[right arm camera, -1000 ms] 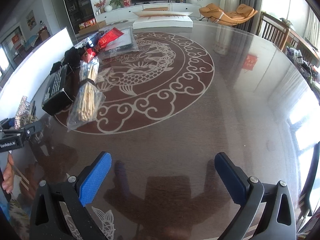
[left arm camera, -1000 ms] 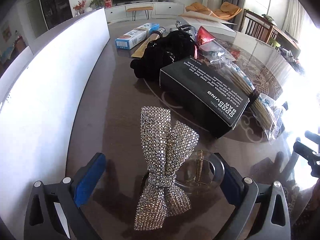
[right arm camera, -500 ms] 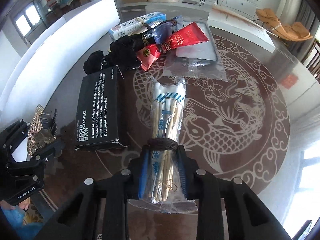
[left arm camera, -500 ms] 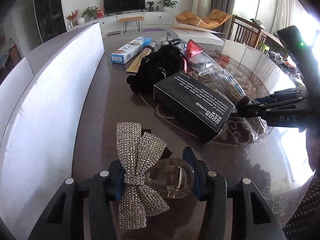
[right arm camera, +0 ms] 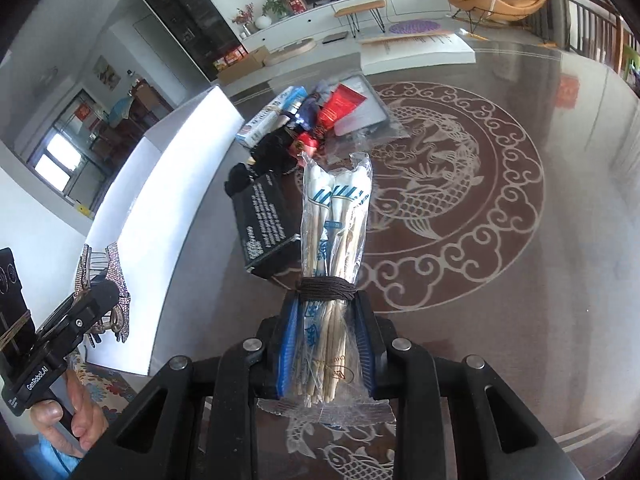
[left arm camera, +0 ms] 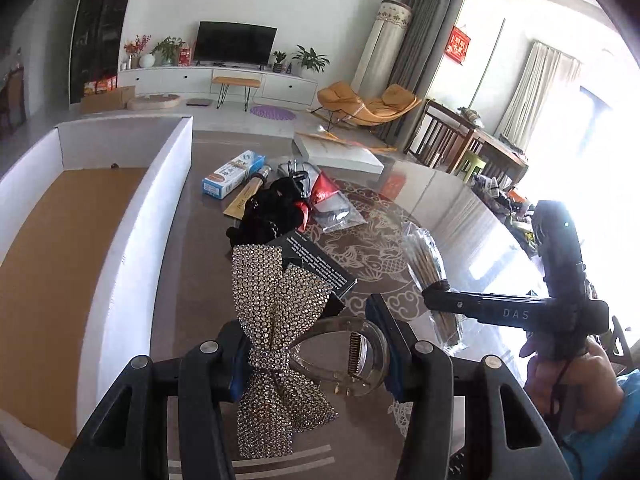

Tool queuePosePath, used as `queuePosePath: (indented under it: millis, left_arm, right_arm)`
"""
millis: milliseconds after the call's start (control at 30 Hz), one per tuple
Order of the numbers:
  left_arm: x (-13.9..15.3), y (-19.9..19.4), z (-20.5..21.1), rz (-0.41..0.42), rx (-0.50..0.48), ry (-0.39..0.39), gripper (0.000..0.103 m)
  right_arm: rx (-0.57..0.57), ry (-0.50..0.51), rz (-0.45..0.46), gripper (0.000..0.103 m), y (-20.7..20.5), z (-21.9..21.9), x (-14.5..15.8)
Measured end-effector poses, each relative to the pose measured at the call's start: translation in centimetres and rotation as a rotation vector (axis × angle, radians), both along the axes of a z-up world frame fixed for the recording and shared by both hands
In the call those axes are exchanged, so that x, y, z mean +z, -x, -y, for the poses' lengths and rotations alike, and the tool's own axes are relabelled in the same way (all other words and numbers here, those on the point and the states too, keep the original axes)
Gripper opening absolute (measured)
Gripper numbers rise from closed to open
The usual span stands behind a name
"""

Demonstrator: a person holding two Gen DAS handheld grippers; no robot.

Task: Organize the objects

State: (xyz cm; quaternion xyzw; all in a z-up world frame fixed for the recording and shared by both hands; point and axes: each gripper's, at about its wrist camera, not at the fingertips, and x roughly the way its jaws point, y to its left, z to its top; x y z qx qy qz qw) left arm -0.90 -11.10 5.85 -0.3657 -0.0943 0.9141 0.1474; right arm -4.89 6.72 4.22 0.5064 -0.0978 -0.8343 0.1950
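My left gripper (left arm camera: 316, 356) is shut on a rhinestone bow hair clip (left arm camera: 276, 312) with a clear plastic claw (left arm camera: 352, 356), held above the table. It also shows in the right wrist view (right arm camera: 106, 292), close to the white box wall. My right gripper (right arm camera: 326, 340) is shut on a clear bag of chopsticks (right arm camera: 334, 248) tied with dark cord, lifted off the table. The bag also shows in the left wrist view (left arm camera: 426, 264). The open white box with a brown floor (left arm camera: 60, 248) stands to the left.
On the glass table (right arm camera: 500, 280) lie a black carton (right arm camera: 266, 224), a black fabric item (left arm camera: 268, 216), a red packet (right arm camera: 340, 106), a blue-and-white toothpaste box (left arm camera: 234, 174) and a flat white box (right arm camera: 420, 50) at the far edge.
Both grippers have risen off the table with their objects. The hair clip now hangs higher, near the white box. The chopstick bag has lifted and tilted up.
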Motion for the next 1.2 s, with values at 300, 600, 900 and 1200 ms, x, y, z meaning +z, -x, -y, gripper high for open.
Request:
queuePosePath:
  millis: [300,600,900,1200]
  left_arm:
    - [5.1,-1.0,12.3,-0.028,0.214,0.115,0.051]
    - [-1.4,0.2,22.3,0.198,0.410,0.210,0.051]
    - [-1.6,-1.0,21.0,0.150,0.513,0.191,0.076]
    - [0.4,-2.1,3.9,0.048,0.075,0.046,0.102]
  right_arm:
    - [0.229,0.135,-0.106,0.027,-0.8,13.9,7.2]
    - [0.459,0.163,-0.072,0.029,-0.5,28.5,6.7]
    - [0.323,-0.018,-0.220,0.088,-0.7,24.6,4.5]
    - [-0.084,-0.424,-0.341,0.094,-1.7,5.4,-3.1]
